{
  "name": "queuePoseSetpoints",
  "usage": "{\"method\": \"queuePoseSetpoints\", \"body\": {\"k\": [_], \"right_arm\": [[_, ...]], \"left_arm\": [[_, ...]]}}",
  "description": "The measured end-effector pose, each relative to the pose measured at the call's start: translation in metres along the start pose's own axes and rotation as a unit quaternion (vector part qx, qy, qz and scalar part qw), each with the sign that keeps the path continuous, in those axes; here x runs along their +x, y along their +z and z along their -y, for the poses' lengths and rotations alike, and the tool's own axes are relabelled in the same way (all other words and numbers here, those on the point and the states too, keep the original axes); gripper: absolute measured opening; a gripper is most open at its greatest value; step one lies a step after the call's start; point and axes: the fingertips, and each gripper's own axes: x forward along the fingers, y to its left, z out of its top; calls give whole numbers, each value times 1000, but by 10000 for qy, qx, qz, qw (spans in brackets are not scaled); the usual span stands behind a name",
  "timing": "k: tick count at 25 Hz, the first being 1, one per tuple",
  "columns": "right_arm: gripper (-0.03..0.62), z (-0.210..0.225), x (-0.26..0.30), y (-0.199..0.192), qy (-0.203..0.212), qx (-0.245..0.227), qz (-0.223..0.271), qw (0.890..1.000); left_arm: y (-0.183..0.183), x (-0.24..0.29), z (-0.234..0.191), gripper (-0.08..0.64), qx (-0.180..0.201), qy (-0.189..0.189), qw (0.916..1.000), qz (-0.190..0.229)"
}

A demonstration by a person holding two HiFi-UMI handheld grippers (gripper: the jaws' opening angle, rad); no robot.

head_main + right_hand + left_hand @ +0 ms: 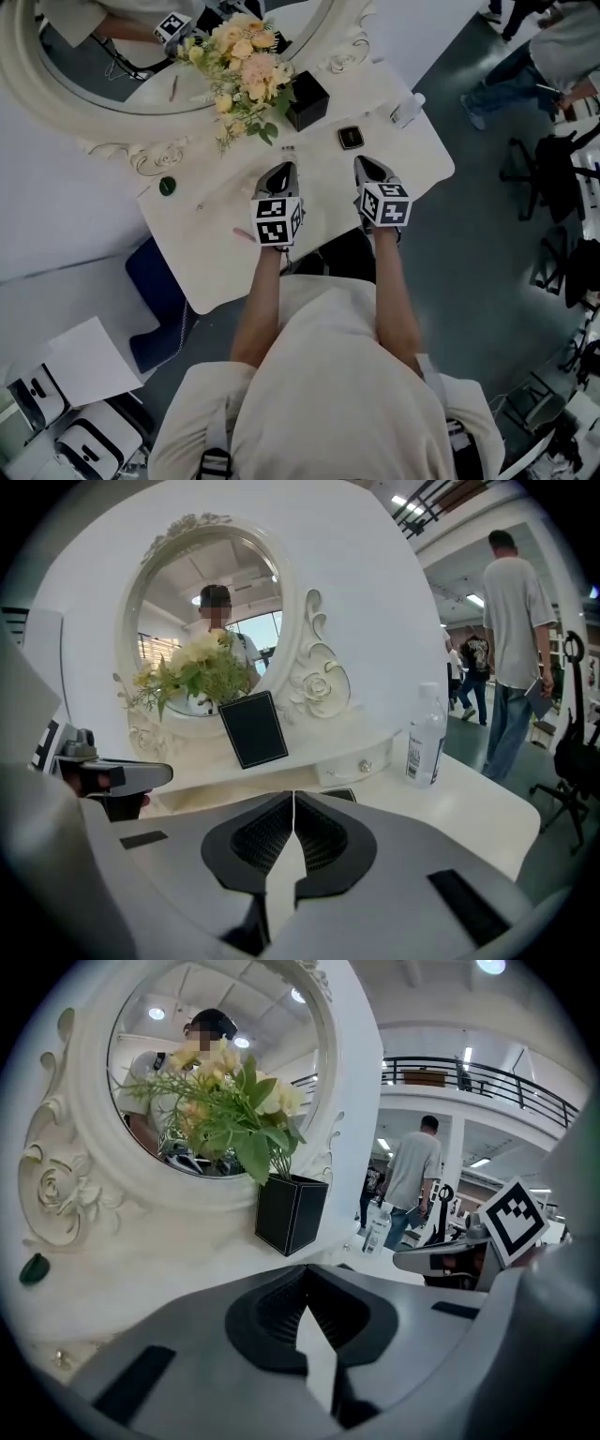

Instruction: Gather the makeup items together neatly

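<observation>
On the white vanity table (225, 272), a small square black compact (350, 137) lies ahead of my right gripper (365, 165). Its edge peeks over the jaws in the right gripper view (339, 795). A clear bottle (409, 108) (427, 738) stands at the table's right end. At the far left edge sits a small green round item (167, 186) (34, 1268). A thin pink item (242, 234) lies beside my left gripper (280, 170). Both grippers hover side by side over the table's front, jaws shut with nothing between them (305, 1271) (293, 797).
A black box of yellow flowers (307, 99) (292, 1213) (253, 728) stands before the oval ornate mirror (112, 112). A drawer knob (365, 766) shows below the mirror. A person (514, 621) walks on the floor to the right, near chairs (548, 178). A blue stool (155, 281) sits left of the table.
</observation>
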Motion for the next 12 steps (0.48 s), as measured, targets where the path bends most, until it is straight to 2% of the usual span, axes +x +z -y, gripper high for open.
{"method": "queuePoseSetpoints", "body": {"k": [9,12], "right_arm": [[48,32,50,-7,-55,-673,-443,9967],[49,37,70,-16,60,-872,-690,9938]], "left_arm": [[-20,23,4,15,-178,5,9997,-179],[-25,30,6,15,-121,-66,9997,-217]]}}
